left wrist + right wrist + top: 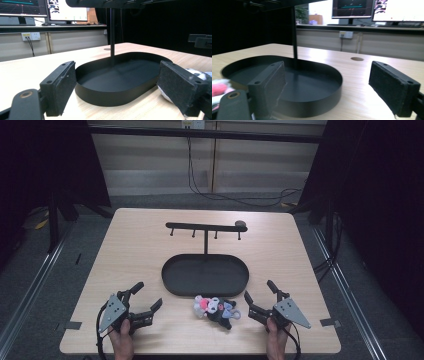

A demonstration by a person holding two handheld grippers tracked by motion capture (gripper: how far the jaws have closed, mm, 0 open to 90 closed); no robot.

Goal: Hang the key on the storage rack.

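**Both claws open at the near edge, plush toy between them**

At the near left of the light wooden table point(140, 240), a hand point(121, 343) holds the left claw point(149, 296), its jaws spread wide apart and holding nothing. In the left gripper view the two padded jaws frame the black oval tray point(110, 96), with a bit of white plush at the right edge.

In the middle stands the tray point(172, 285), with a thin upright post rising from its far side to a crossbar with hooks point(205, 226). Just near of the tray's rim, on the table, lies a small plush toy point(216, 309), white, black and pink, apart from both claws.

At the near right, the other hand point(276, 345) holds the right claw point(260, 293), its jaws likewise wide apart and empty, just right of the toy.
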